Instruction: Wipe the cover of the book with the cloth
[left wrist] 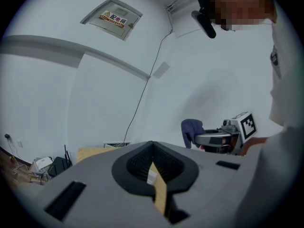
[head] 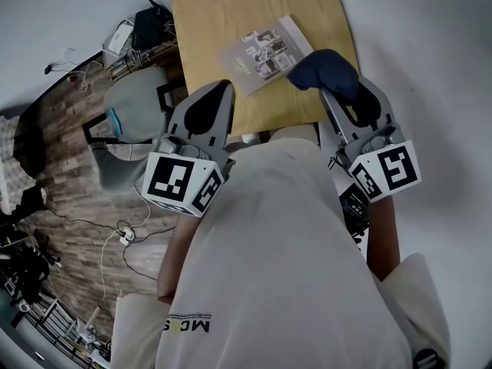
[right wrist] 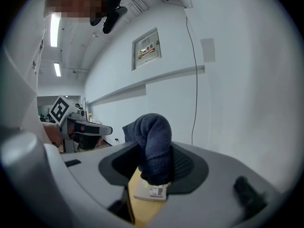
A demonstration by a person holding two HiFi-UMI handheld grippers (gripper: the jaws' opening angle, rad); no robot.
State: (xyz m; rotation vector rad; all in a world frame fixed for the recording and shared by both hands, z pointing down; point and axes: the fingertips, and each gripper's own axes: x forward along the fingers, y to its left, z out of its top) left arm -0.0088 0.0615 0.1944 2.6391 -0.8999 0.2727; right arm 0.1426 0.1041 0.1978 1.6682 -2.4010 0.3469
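Your right gripper [head: 329,92] clamps the cloth [head: 324,69] at four o'clock of the book [head: 264,52], your left gripper [head: 224,88] is pinched together and empty, and wiping the cover seems barely begun.

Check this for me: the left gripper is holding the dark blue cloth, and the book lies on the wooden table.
Wrong gripper. The right gripper holds the dark blue cloth between its jaws, as the right gripper view shows; the left gripper is shut on nothing. The book does lie on the wooden table.
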